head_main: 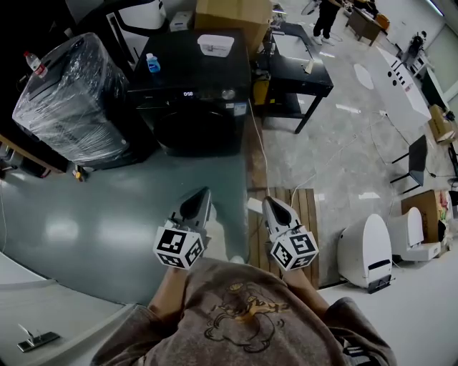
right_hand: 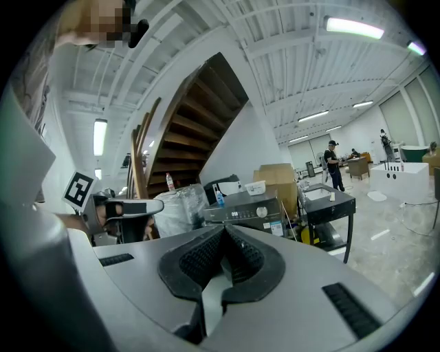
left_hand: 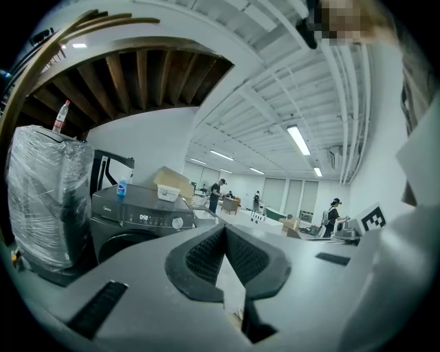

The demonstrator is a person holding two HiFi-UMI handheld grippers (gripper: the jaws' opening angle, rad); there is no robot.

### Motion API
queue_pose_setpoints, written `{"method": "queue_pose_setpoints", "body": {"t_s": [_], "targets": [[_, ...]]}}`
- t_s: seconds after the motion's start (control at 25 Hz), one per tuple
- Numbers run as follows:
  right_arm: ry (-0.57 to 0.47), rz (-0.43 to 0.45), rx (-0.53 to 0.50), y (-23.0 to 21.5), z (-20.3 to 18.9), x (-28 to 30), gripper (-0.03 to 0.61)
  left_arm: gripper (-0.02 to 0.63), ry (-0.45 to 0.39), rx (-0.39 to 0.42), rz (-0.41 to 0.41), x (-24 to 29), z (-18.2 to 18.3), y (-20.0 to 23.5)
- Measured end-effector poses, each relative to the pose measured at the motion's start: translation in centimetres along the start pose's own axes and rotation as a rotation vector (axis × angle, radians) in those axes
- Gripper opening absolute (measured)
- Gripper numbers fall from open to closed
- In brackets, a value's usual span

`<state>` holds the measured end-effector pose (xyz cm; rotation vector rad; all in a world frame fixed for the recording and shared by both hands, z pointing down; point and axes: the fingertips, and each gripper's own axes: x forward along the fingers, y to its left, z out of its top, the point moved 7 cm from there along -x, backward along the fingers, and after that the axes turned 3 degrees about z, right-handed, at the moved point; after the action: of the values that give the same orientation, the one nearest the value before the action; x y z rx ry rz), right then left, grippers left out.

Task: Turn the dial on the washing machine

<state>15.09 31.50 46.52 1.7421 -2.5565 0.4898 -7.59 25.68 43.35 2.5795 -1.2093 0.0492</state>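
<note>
The dial [head_main: 228,94] is well apart from both grippers, across a stretch of open floor and straight ahead of them. The left gripper [left_hand: 223,230] has its jaws closed together with nothing between the pads. The right gripper [right_hand: 223,230] is closed the same way and also empty. Both are held side by side just in front of the person's chest, pointing roughly level toward the washing machine [head_main: 189,107].

The dial sits on the control strip along the machine's top front edge, towards the right-hand end, to the right of a lit display [head_main: 188,94]. It is a round knob with no long side to speak of. Its flat face looks out from the front panel toward the grippers, above the dark door.

On the machine's top, a blue bottle [head_main: 152,63] stands near the left edge and a white tub [head_main: 215,44] lies toward the back. A bulky plastic-wrapped load [head_main: 71,100] stands just to its left, a cardboard box [head_main: 232,14] behind it, and a black table [head_main: 293,61] to its right. The floor [head_main: 107,214] is smooth grey-green, with a slatted wooden pallet [head_main: 308,207] under the right gripper. The room is a large, white-ceilinged hall with strip lights, and people are standing far off.
</note>
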Motion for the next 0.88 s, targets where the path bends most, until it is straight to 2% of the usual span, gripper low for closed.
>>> {"method": "queue_pose_setpoints", "body": {"t_s": [0.64, 0.88], "targets": [[-0.043, -0.049, -0.008, -4.2, 7.2, 19.3, 0.002, -0.008, 0.03, 0.036, -0.071, 14.4, 7.4, 13.3], [-0.041, -0.069, -0.019, -4.9, 8.4, 23.9, 0.002, -0.008, 0.04, 0.045, -0.105, 17.7, 8.7, 16.8]]}}
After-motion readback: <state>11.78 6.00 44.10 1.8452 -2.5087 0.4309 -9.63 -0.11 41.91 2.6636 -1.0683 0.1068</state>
